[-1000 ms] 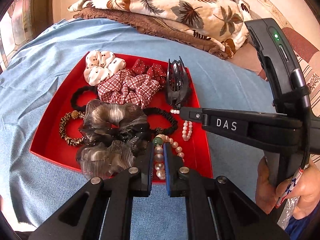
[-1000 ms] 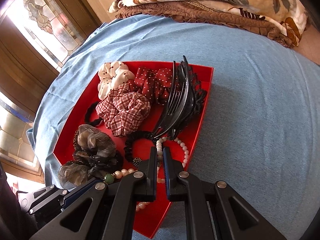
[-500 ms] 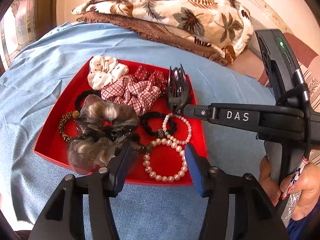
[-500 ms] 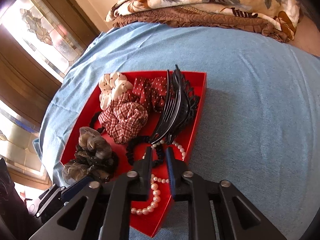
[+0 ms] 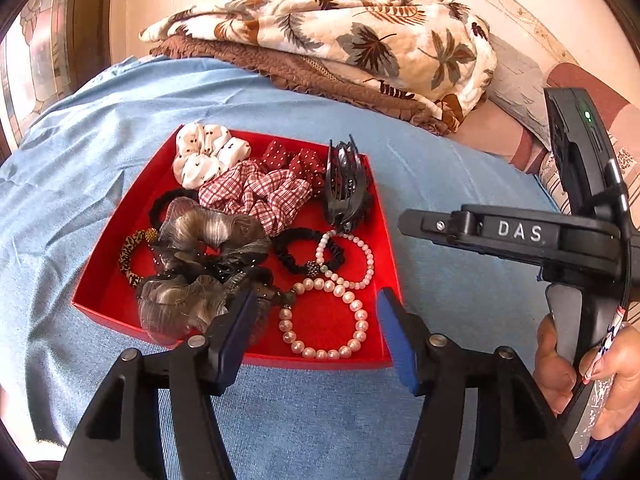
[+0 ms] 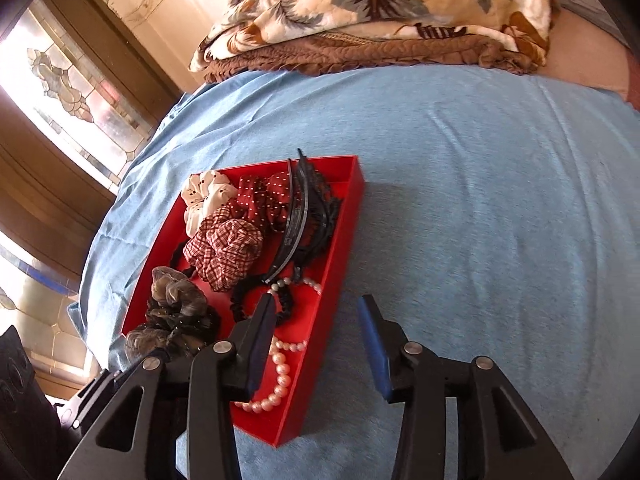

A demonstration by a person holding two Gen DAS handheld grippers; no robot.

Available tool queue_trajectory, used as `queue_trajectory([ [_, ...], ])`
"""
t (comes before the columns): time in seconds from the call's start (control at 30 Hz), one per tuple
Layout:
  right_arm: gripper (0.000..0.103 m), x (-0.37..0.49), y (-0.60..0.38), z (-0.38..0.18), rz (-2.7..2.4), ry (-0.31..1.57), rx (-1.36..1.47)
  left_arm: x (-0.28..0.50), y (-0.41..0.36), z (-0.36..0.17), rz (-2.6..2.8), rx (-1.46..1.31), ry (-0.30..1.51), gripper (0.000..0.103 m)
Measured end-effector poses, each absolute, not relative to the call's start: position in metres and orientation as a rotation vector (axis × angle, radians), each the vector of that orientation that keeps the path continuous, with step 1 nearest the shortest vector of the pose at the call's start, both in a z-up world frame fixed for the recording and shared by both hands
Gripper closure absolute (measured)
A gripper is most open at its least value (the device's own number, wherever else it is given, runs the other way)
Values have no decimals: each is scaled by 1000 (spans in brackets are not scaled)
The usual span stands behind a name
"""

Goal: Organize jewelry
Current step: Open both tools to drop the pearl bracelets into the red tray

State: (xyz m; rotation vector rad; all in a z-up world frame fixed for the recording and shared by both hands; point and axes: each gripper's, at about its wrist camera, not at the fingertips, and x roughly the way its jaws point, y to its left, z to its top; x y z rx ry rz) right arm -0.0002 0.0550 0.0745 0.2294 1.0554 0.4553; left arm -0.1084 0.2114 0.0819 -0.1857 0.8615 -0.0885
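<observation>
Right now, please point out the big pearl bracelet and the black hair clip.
big pearl bracelet (image 5: 362,326): left wrist view, beads on its right side.
black hair clip (image 5: 344,196): left wrist view, its middle body.

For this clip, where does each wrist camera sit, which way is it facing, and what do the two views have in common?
Left wrist: rides the left gripper, looking forward and down over the red tray's near edge; its open jaws frame the large pearl bracelet, with the right gripper and right hand at its right.
Right wrist: rides the right gripper, open, above the tray's right wall, looking along it toward the folded leaf-print blanket.
Shared: tray, pearls, plaid scrunchie, black hair claw, blue cloth.
</observation>
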Motion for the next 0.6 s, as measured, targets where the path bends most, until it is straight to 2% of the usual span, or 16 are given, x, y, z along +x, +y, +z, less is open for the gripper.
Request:
queue_trajectory([
  [0.2,50,-25,34,81,412,1016,228,-128,200,92,-41,-117,784,32],
  [0.6,43,-80,14,88,395,938,237,-161,207,102,136,-50,742,26],
])
